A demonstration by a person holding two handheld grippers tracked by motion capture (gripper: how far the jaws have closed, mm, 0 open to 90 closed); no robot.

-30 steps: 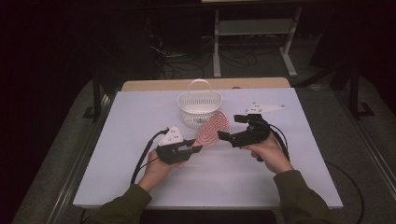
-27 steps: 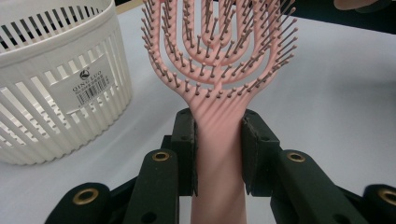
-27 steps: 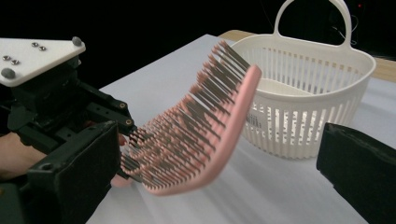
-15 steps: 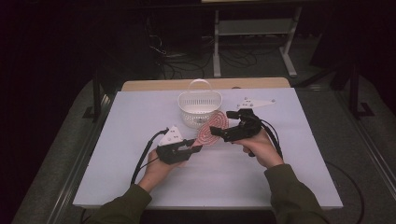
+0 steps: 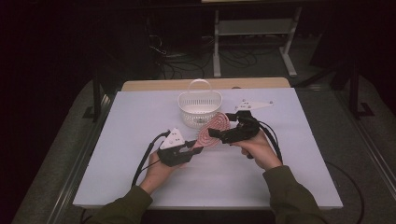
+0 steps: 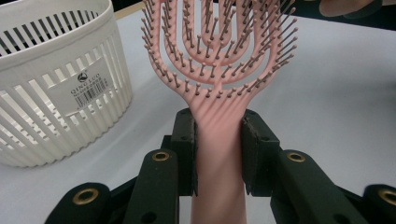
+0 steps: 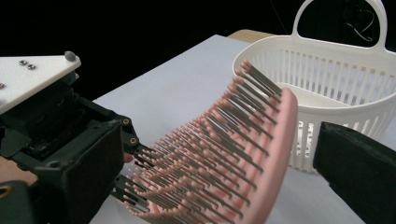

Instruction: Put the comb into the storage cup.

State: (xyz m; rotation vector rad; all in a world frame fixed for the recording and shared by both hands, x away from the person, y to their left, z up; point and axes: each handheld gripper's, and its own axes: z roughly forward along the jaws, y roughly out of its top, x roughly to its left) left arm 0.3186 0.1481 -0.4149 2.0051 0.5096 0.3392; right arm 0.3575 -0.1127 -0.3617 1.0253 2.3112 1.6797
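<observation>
The pink vented plastic hairbrush (image 6: 219, 70) is pinched at its neck by the left gripper (image 6: 218, 156), just at five o'clock of the white slotted plastic basket (image 5: 200, 108). The right gripper (image 7: 219, 172) is spread around the brush head, not yet pressing. Light and stiff, it is judged best gripped by the solid handle, never the springy bristles.

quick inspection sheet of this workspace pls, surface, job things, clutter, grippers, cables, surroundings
surface: white table top, bare apart from the job's things.
job's things: pink hairbrush, held up off the table; white slotted basket with a handle, standing upright just beyond it.
clutter: nothing seen.
grippers: left gripper shut on the hairbrush's handle; right gripper open, one jaw on each side of the brush head, pads not pressing.
cables: black cable trails from the left gripper over the table; loose cables on the floor behind.
surroundings: dark room, pale metal stand behind the table.
</observation>
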